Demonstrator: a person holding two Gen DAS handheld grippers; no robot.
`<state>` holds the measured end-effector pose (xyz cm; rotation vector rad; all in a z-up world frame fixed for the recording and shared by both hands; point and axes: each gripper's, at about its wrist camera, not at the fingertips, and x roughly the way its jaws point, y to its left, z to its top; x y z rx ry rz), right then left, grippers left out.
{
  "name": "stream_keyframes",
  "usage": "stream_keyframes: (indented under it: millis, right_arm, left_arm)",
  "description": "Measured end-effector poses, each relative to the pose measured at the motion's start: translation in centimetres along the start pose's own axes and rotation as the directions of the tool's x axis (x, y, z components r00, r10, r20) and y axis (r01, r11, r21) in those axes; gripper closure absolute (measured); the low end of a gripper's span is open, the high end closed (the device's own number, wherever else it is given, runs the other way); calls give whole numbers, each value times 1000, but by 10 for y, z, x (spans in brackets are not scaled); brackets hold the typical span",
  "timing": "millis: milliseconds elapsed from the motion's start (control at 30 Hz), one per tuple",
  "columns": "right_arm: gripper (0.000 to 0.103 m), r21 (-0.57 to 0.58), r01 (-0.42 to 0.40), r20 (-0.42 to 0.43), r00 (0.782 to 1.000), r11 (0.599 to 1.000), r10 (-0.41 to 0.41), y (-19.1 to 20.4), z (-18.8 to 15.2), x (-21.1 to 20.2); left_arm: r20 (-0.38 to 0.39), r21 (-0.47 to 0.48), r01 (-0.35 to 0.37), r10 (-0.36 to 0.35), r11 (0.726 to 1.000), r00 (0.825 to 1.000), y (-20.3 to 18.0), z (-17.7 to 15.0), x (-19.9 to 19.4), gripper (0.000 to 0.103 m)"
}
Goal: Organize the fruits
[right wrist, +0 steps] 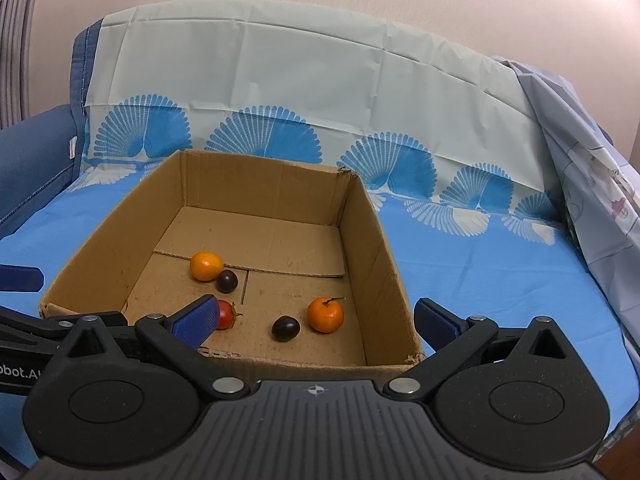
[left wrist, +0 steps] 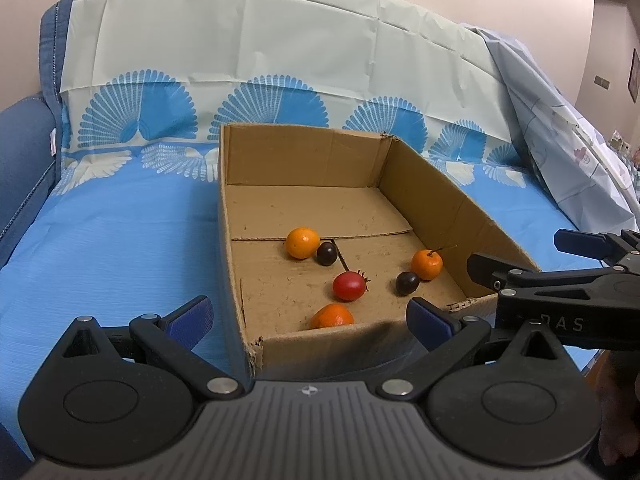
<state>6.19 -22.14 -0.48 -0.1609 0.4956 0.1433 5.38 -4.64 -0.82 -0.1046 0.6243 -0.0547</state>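
An open cardboard box (left wrist: 452,196) (right wrist: 372,240) sits on a blue cloth. Inside lie three oranges (left wrist: 302,243) (left wrist: 427,264) (left wrist: 332,317), two dark plums (left wrist: 327,253) (left wrist: 407,283) and a red fruit (left wrist: 349,286). In the right wrist view I see two oranges (right wrist: 206,266) (right wrist: 325,314), two plums (right wrist: 227,281) (right wrist: 285,328) and the red fruit (right wrist: 226,314), partly hidden by a finger. My left gripper (left wrist: 308,320) is open and empty over the box's near wall. My right gripper (right wrist: 316,322) is open and empty over the near wall; it also shows in the left wrist view (left wrist: 532,252).
The blue patterned cloth (left wrist: 120,240) (right wrist: 500,280) covers a sofa seat and back. A blue sofa arm (left wrist: 24,152) rises at the left. A pale sheet (left wrist: 560,140) drapes at the right. A beige wall stands behind.
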Motion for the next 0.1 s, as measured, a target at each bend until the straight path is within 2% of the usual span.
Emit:
stream_keyframes:
  millis: [100]
  right_arm:
    - [1,6,0,2,1000,1000,0,0,1,2]
  left_arm:
    - [-1,-1,4,-4,1000,1000,0,1,1,0]
